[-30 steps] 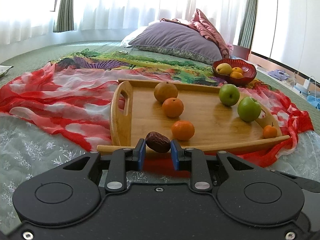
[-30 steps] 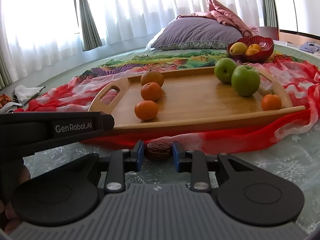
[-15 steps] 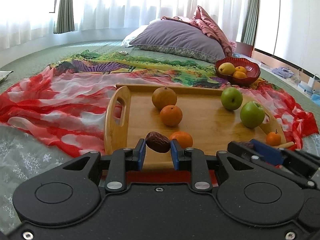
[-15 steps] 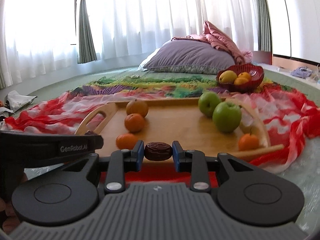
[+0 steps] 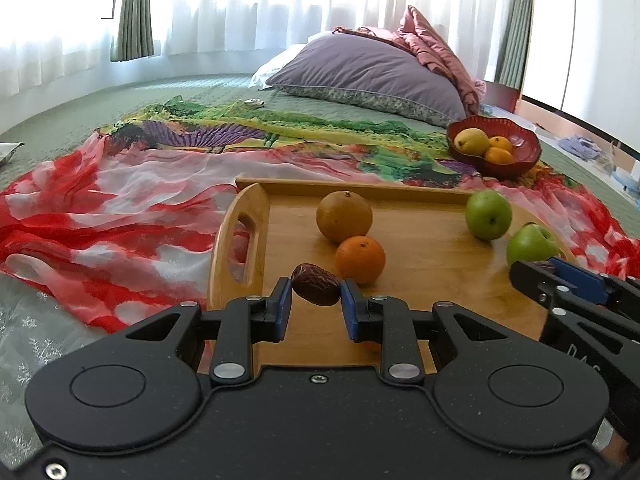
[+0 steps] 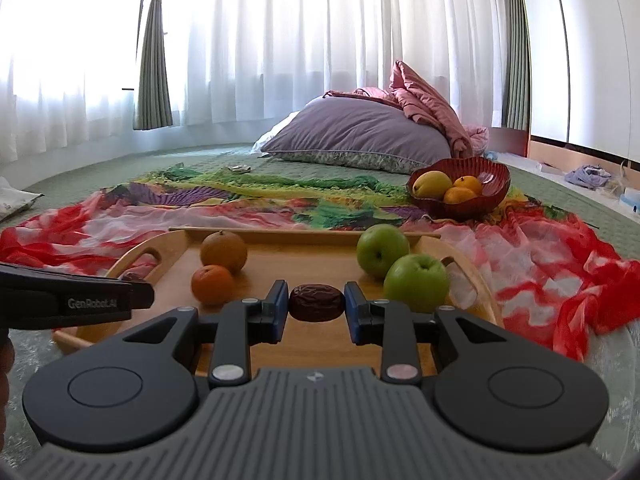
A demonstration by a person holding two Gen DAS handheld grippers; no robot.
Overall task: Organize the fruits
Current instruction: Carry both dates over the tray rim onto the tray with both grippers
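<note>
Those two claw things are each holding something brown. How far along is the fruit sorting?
Partly done, by the look of it. The wooden tray already holds two green apples, an orange and a brownish round fruit, grouped by kind. In hand: the left gripper and right gripper each pinch a date above the tray. Left: setting both dates down. The red bowl behind holds more fruit.
</note>
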